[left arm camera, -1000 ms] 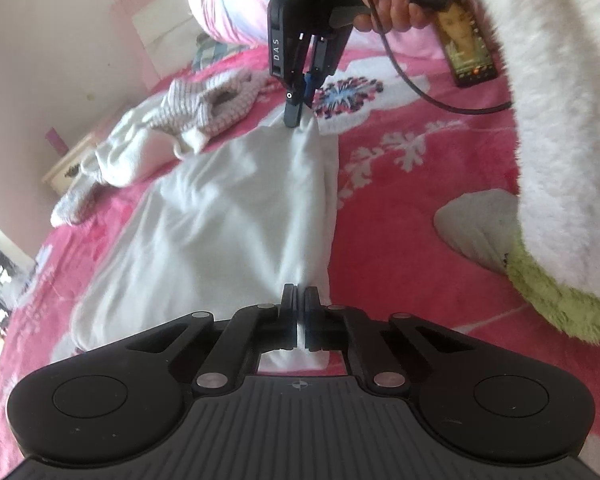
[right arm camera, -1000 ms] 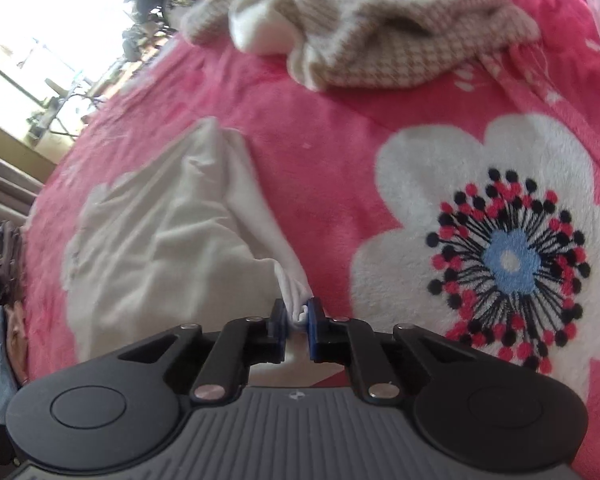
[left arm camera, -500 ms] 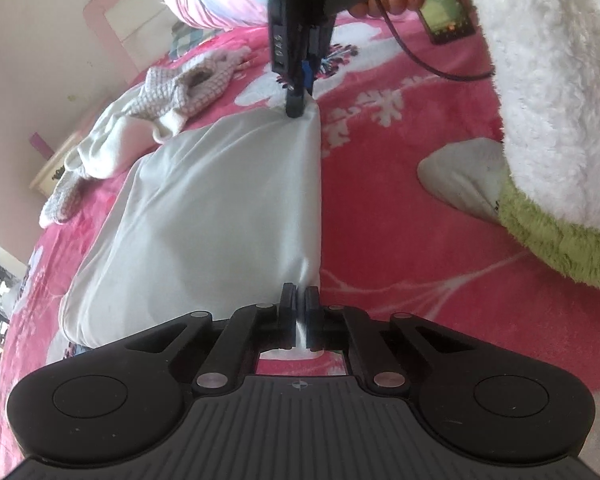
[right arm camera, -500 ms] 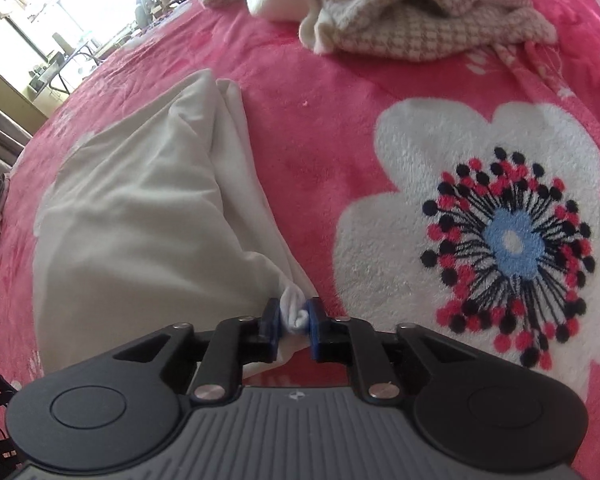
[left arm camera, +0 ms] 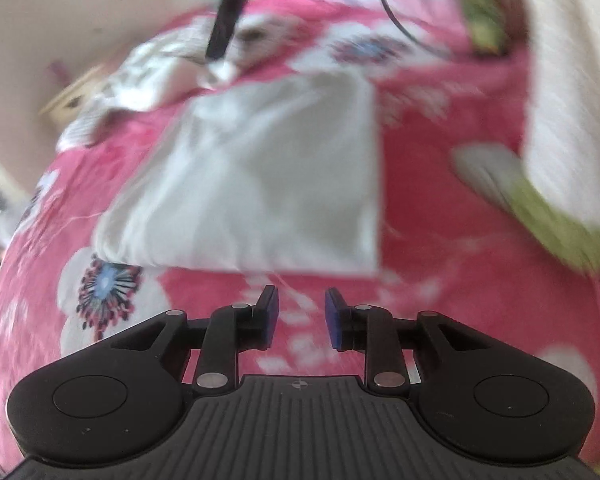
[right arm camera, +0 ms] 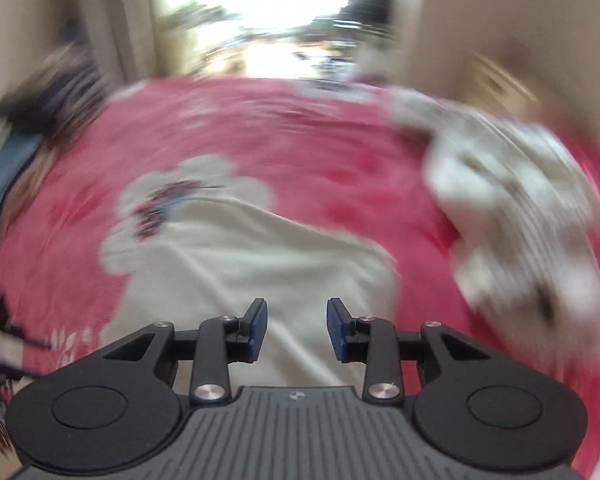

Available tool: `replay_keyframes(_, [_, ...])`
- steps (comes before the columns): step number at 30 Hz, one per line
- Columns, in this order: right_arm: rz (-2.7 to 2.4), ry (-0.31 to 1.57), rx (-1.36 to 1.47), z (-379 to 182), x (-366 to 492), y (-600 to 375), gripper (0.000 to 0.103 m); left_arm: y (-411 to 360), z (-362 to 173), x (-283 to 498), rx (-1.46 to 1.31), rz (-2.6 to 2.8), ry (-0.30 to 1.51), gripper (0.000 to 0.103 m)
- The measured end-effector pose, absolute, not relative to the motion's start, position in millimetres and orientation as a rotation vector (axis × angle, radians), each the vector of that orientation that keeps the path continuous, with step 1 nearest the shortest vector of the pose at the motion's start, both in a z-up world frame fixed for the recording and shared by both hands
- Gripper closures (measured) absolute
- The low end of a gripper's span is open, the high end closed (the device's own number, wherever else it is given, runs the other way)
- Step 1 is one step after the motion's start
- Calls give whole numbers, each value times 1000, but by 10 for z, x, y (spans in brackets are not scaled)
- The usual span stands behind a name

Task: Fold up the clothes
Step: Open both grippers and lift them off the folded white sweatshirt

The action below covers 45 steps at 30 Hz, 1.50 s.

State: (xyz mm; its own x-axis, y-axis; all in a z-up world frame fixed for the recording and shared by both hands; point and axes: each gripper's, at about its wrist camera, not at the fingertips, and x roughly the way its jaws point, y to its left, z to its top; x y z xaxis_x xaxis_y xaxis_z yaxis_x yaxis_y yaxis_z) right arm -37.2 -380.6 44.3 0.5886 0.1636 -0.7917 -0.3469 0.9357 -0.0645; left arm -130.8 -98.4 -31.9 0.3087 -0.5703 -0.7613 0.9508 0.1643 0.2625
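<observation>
A white garment (left arm camera: 260, 184) lies folded flat on the pink flowered blanket (left arm camera: 439, 240), blurred by motion. My left gripper (left arm camera: 300, 308) hovers just short of its near edge, its jaws opening, with nothing between them. In the right wrist view the same white garment (right arm camera: 236, 264) spreads below my right gripper (right arm camera: 296, 320), whose jaws are also opening and hold nothing. The right gripper shows in the left wrist view only as a dark blurred bar (left arm camera: 230, 12) at the garment's far corner.
A heap of checked and white clothes (right arm camera: 519, 216) lies to the right of the garment, seen too as a blurred heap of clothes (left arm camera: 140, 76) in the left wrist view. A white and green plush thing (left arm camera: 551, 152) fills the right side. Dark and blue clothes (right arm camera: 28, 128) sit at the bed's left edge.
Both grippers let go of the white garment's corners and opened. The garment dropped flat onto the blanket. The right gripper swung and rolled sharply; the left drew back from the near edge.
</observation>
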Motion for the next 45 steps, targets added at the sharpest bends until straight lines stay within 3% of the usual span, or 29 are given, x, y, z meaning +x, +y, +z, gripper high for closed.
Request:
replay_keyframes(4, [452, 927, -330, 439, 199, -3278, 68, -1190, -366, -1319, 659, -1186, 538, 78])
replay_keyframes(8, [457, 948, -313, 276, 630, -3107, 58, -1300, -526, -1384, 669, -1220, 515, 77])
replay_keyframes(15, [598, 992, -340, 58, 580, -2946, 59, -1295, -722, -1382, 668, -1217, 500, 76])
replay_keyframes(21, [403, 1089, -247, -582, 823, -3133, 61, -1301, -787, -1347, 617, -1234, 523, 76])
replay_keyframes(26, [225, 951, -7, -331, 947, -3609, 61, -1279, -797, -1357, 615, -1262, 506, 76])
replay_keyframes(29, [315, 982, 123, -125, 734, -3850, 61, -1256, -794, -1320, 598, -1282, 508, 76])
replay_keyframes(35, [382, 1200, 46, -625, 520, -3835, 64, -1181, -835, -1289, 582, -1326, 455, 76])
replay_keyframes(41, [208, 1025, 71, -513, 1005, -4050, 63, -1214, -863, -1282, 593, -1354, 419, 76])
replay_keyframes(45, [229, 1086, 168, -411, 845, -4270, 61, -1201, -869, -1253, 579, -1370, 415, 76])
